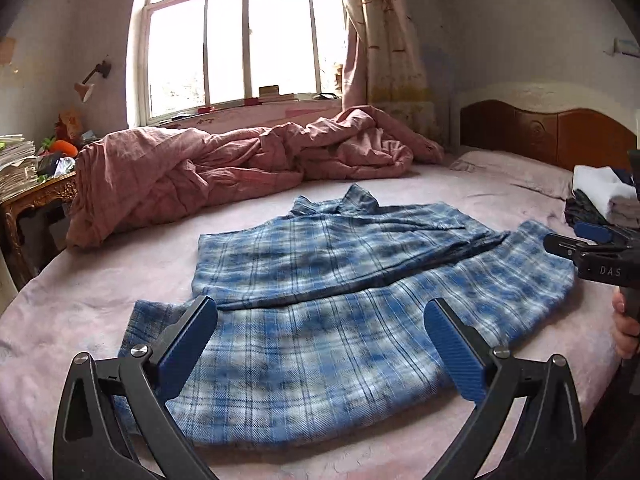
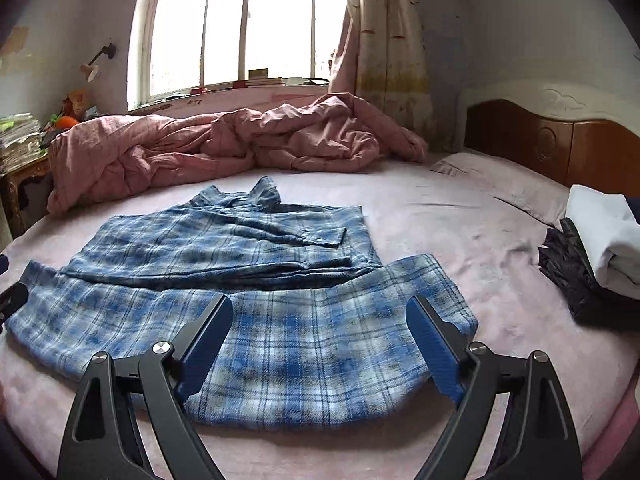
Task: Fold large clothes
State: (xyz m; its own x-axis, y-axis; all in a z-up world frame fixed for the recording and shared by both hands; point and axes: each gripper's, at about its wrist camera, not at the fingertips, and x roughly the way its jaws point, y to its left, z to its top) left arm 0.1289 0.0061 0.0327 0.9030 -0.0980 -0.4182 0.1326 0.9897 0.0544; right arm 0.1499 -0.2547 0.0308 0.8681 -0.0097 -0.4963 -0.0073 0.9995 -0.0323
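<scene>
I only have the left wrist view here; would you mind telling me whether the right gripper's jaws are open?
Observer: Yes. In the right wrist view the right gripper stands wide open above the plaid shirt, holding nothing.
Operator: What lies at the right edge of the bed?
Observer: A folded white garment rests on a dark garment, clear of the shirt.
Operator: And the shirt's right hem?
Observer: It lies flat on the pink sheet, fully visible beside the right gripper.
</scene>
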